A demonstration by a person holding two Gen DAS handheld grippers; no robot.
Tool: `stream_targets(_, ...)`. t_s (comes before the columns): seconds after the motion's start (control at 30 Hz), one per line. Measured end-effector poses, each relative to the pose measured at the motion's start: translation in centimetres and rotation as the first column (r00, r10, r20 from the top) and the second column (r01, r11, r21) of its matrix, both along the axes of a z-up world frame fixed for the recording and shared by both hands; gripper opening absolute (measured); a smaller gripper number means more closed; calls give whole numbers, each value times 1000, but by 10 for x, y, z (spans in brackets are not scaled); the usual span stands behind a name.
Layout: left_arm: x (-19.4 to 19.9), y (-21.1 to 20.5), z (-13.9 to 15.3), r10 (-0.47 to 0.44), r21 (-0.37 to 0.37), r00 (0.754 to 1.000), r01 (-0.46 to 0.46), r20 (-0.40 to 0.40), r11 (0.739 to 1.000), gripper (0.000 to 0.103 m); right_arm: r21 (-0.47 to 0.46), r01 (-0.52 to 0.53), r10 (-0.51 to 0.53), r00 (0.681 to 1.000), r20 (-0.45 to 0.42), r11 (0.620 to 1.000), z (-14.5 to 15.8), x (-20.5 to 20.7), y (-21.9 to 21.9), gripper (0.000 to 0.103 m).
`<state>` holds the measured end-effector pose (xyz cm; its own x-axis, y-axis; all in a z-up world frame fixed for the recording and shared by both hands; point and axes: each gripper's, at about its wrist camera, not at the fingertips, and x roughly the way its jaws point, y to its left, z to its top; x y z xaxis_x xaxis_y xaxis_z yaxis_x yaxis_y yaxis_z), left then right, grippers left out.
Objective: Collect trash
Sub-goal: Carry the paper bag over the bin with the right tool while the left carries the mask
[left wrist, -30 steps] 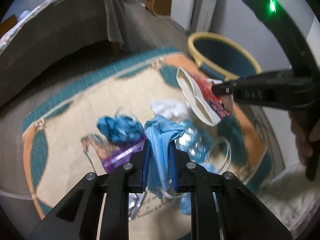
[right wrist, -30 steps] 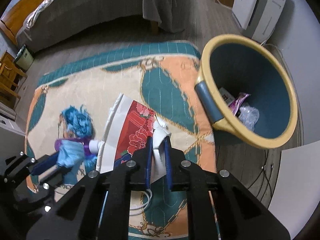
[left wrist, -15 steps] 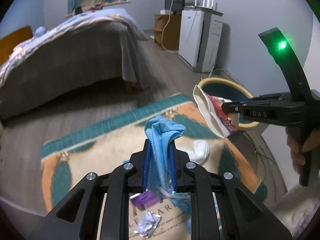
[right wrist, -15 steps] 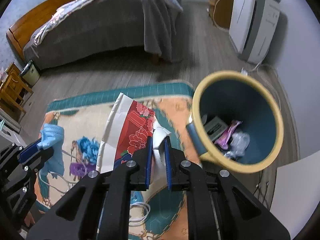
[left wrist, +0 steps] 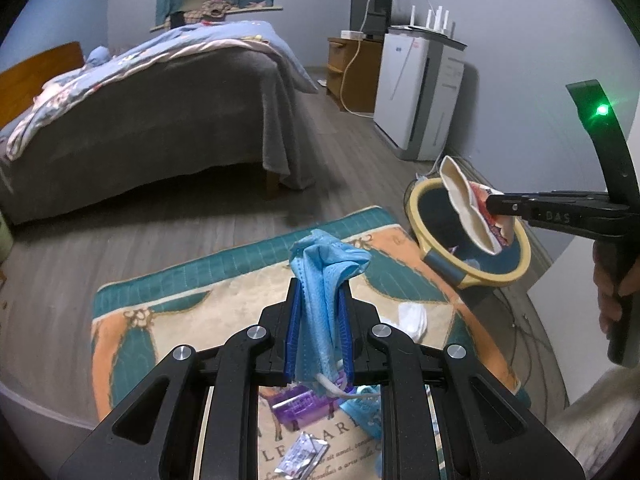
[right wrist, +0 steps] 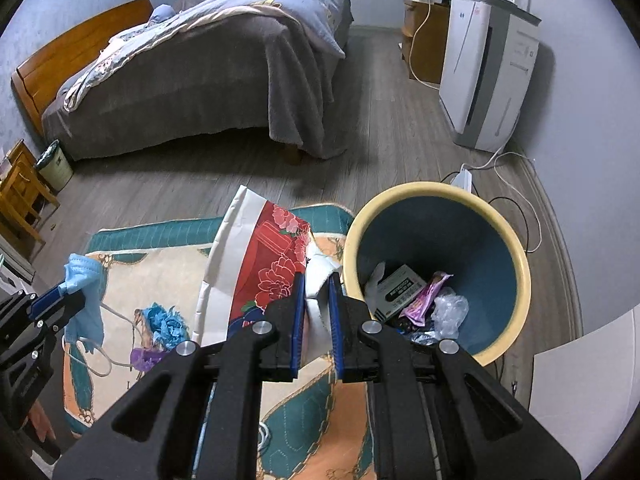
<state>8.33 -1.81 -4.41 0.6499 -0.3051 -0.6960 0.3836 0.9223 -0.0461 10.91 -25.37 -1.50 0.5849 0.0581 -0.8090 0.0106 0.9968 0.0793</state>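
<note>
My left gripper [left wrist: 319, 292] is shut on a crumpled blue face mask [left wrist: 324, 268] and holds it above the rug [left wrist: 168, 308]; it also shows in the right wrist view [right wrist: 80, 276]. My right gripper [right wrist: 317, 280] is shut on a red floral paper bag [right wrist: 256, 260], held up beside the yellow-rimmed blue trash bin [right wrist: 496, 228]. In the left wrist view the bag [left wrist: 468, 208] hangs over the bin's rim [left wrist: 460, 272]. The bin holds a box, a purple wrapper and clear plastic.
On the rug lie a white tissue [left wrist: 412, 316], a purple packet [left wrist: 300, 408], a foil wrapper [left wrist: 300, 452] and a blue scrap [right wrist: 166, 320]. A bed [right wrist: 208, 64] stands behind. A white appliance [right wrist: 488, 80] and cables [right wrist: 516, 200] are by the wall.
Both grippers have risen from the rug with their loads. The right gripper has carried the paper bag toward the bin, now beside its rim.
</note>
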Motion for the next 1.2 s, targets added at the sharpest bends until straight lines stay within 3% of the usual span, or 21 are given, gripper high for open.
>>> stream_targets(0.23, 4, -11, -2, -8, 1, 1000, 8, -9, 1000, 19, 15, 5, -6, 1000, 25, 1000, 11, 2, -16, 11)
stream_targets(0.47, 5, -26, -6, -33, 37, 999, 33, -5, 999, 19, -60, 7, -2, 996, 87, 998, 34, -1, -39, 11)
stream_targets(0.7, 2, -42, -7, -57, 68, 998, 57, 1, 996, 19, -88, 74, -65, 993, 99, 993, 39, -4, -85, 11)
stream_targets(1.2, 14, -137, 3, -208, 116, 978, 204, 25, 972, 19, -116, 213, -212, 977, 25, 970, 2, 7, -156, 11)
